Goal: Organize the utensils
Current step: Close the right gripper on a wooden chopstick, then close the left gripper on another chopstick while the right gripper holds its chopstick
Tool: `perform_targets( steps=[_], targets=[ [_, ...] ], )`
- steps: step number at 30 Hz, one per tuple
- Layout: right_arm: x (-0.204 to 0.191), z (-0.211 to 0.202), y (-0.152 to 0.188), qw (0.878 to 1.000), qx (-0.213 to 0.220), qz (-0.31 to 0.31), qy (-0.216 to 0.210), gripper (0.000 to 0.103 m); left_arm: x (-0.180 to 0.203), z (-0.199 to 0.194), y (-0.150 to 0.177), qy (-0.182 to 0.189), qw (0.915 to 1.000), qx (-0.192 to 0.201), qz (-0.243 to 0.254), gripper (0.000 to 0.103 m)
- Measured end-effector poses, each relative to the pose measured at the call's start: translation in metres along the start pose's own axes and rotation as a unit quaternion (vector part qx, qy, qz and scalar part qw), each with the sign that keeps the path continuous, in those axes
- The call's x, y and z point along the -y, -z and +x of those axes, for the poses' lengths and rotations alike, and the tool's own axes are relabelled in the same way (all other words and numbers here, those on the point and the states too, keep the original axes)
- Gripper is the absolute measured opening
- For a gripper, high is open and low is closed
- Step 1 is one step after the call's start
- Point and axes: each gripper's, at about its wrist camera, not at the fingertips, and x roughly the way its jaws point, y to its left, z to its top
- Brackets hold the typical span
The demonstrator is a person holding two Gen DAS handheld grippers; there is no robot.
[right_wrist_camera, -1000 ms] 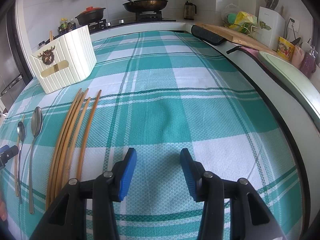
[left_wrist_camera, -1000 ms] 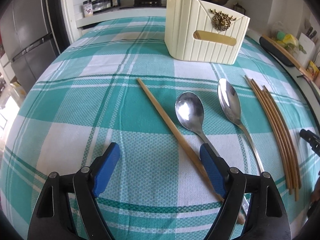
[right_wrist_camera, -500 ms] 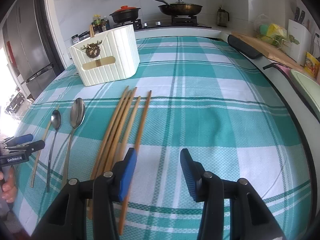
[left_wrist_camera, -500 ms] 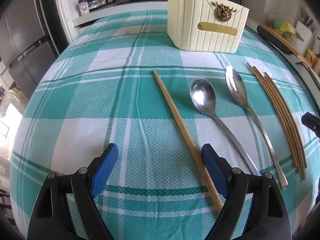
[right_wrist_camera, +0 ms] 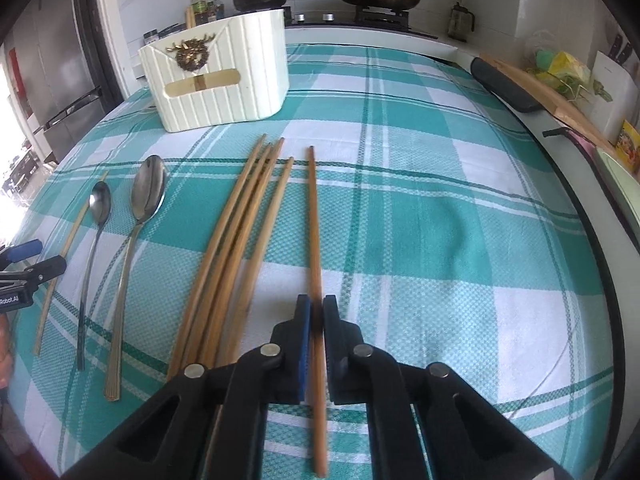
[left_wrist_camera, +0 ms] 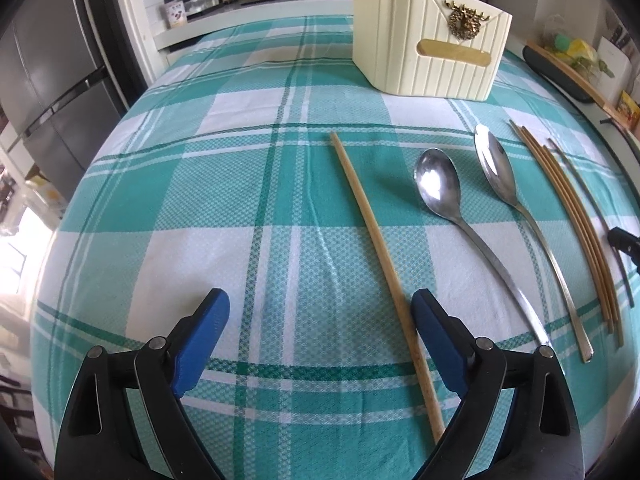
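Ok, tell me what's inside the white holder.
Chopstick tips poke above the holder at its back rim. The rest of the inside is hidden by its walls.

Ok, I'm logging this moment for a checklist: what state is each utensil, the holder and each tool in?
Right tool: shut on one chopstick.
Left tool: open, holding nothing.
Four-chopstick bundle: lying flat on the cloth.
Pale single chopstick: flat, near the left tool.
Two spoons: flat, bowls up.
Holder: upright.
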Motion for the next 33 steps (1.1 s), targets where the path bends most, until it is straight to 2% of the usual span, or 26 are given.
perform_targets(
  steps=[2,5,6,9,10,15,33],
  targets=[
    [0.01,-0.002,0.003,1.0,0.002,0.022,0.021,0.006,-0.008,0.001,-0.001,-0.01,0.9999,-0.003,-0.005,0.096],
    [0.013,-0.007,0.01,0.999,0.01,0.038,0.018,0.007,-0.02,0.003,-0.004,-0.018,0.9998,-0.01,-0.009,0.097],
    [0.012,-0.008,0.012,0.999,0.013,0.038,0.012,0.01,-0.024,0.003,-0.005,-0.018,0.9997,-0.013,-0.009,0.097],
    [0.007,-0.008,0.014,0.999,0.021,0.026,-0.005,0.027,-0.035,0.006,-0.006,-0.011,0.9996,-0.022,-0.016,0.098],
    [0.005,-0.008,0.013,1.0,0.02,0.019,-0.001,0.029,-0.038,0.007,-0.006,-0.005,0.9995,-0.025,-0.02,0.098],
    [0.001,-0.006,0.013,1.0,0.028,0.007,0.004,0.031,-0.039,0.009,-0.004,-0.005,0.9995,-0.024,-0.017,0.102],
    [0.001,-0.004,0.013,0.999,0.032,0.003,0.007,0.031,-0.041,0.008,0.0,0.007,0.9999,0.0,-0.013,0.103]
  ],
)
